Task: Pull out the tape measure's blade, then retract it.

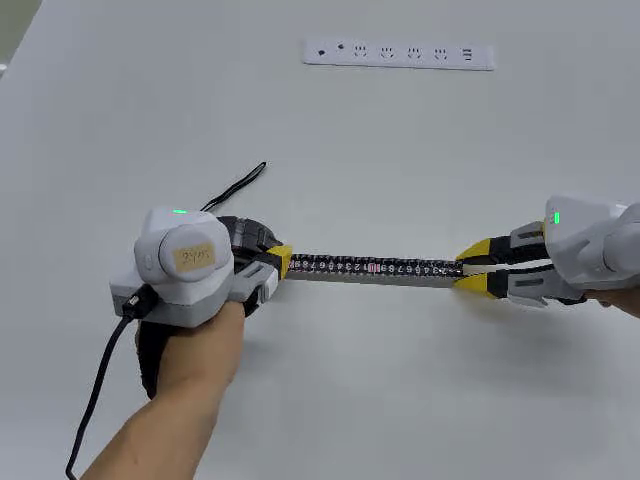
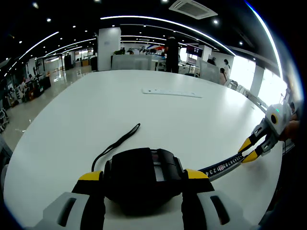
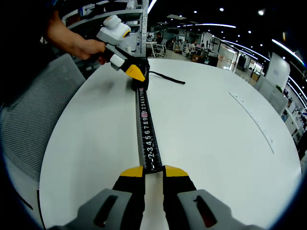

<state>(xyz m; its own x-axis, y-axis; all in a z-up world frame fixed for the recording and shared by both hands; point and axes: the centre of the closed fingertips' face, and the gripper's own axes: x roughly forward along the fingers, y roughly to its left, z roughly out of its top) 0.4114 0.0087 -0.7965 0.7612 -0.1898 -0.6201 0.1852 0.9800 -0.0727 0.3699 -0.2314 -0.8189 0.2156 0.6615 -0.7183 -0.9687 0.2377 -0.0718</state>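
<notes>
tape measure (image 1: 250, 237) clamped in left gripper (image 2: 144, 176), blade (image 3: 145, 129) stretched along table (image 1: 400, 150), tip pinched by right gripper (image 3: 153, 172)

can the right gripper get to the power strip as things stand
Likely not yet: the right gripper is shut on the tip of the blade. Nothing lies on the table between it and the power strip, so the way is free once it lets go.

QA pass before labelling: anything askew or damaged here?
Nothing stands out. The blade runs straight from the case, held in the left tool, to the right tool shut on its tip. The strap lies loose beside the case.
</notes>
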